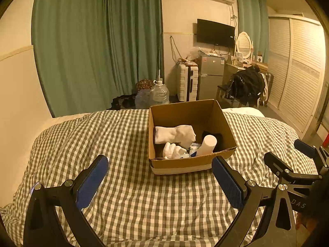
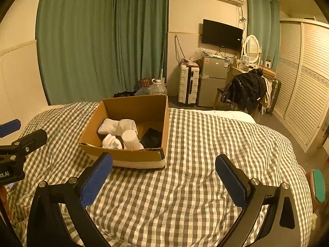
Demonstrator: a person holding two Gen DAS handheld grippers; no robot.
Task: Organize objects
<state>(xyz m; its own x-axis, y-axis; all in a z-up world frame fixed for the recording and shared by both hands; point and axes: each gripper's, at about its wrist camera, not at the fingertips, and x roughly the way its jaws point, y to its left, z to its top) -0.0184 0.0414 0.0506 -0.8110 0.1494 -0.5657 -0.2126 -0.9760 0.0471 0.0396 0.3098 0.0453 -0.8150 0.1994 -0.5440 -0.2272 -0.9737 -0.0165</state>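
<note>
Currently, step: likely between placements or finished; no loose item shows on the bed (image 1: 133, 195).
Box: cardboard box (image 1: 185, 164) at frame centre holds socks (image 1: 174, 134) and a white cylinder (image 1: 207, 145).
Jaws: left gripper (image 1: 160, 177) and right gripper (image 2: 164, 177) both spread wide, empty.
Next: find anything unsorted.

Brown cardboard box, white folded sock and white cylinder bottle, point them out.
Brown cardboard box (image 1: 181, 163): left wrist view, front wall.
White folded sock (image 1: 174, 133): left wrist view, middle.
White cylinder bottle (image 2: 130, 140): right wrist view, side.
</note>
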